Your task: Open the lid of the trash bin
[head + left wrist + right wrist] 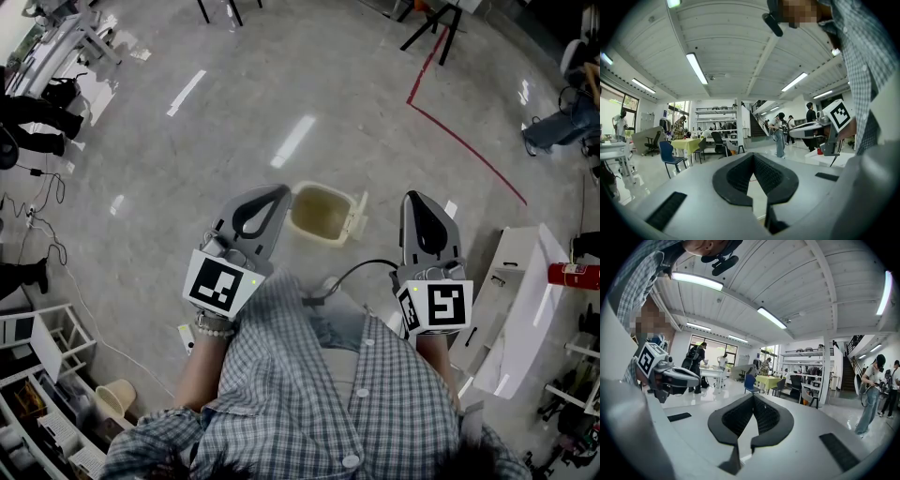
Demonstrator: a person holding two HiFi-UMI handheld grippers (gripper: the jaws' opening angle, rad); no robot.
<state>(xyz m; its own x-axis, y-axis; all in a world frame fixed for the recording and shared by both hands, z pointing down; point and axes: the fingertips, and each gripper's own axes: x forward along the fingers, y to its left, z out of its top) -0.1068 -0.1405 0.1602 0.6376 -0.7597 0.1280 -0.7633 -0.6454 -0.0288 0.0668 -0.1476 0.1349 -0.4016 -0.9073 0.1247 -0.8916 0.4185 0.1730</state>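
Note:
A small beige trash bin stands on the floor in the head view, seen from above. Its inside shows and its lid hangs at its right side. My left gripper is held high, just left of the bin, shut with nothing in it. My right gripper is held to the bin's right, also shut and empty. Both gripper views look level across a hall and do not show the bin. The left gripper has its tips together, and so does the right gripper.
A red line is taped on the floor beyond the bin. A white bench with a red extinguisher stands at the right. Shelves and a cable are at the left. People and chairs fill the hall.

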